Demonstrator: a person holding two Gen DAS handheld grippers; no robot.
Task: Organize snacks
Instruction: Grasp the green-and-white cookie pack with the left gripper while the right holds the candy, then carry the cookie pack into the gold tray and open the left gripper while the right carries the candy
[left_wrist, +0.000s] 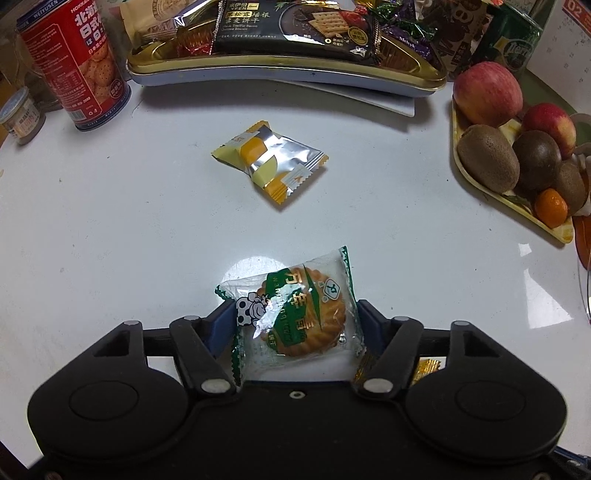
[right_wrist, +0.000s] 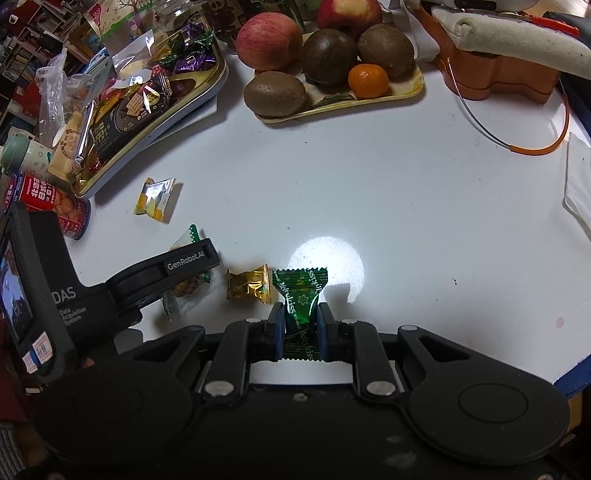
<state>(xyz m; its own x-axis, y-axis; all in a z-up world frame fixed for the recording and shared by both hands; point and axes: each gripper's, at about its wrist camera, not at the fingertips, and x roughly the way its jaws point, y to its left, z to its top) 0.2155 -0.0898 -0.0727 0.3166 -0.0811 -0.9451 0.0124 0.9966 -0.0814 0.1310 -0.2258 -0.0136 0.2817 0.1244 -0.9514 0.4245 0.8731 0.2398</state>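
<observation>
A clear and green round-biscuit packet (left_wrist: 295, 314) lies on the white table (left_wrist: 110, 221) between the blue pads of my left gripper (left_wrist: 293, 314), which touch both of its sides. Seen from the right wrist, one left finger (right_wrist: 184, 262) covers that packet (right_wrist: 184, 288). My right gripper (right_wrist: 301, 317) is shut on a green twist-wrapped candy (right_wrist: 301, 295). A gold candy (right_wrist: 248, 284) lies just left of it. A yellow and silver packet (left_wrist: 269, 160) lies loose farther out. The gold-rimmed snack tray (left_wrist: 288, 70) holds crackers and several candies.
A red biscuit can (left_wrist: 85, 66) and a small jar (left_wrist: 22, 118) stand at far left. A yellow tray (left_wrist: 480, 184) at right carries apples, kiwis and a mandarin. An orange case (right_wrist: 498, 74) with a wire loop sits far right. Blue table edge (right_wrist: 572, 384) is near.
</observation>
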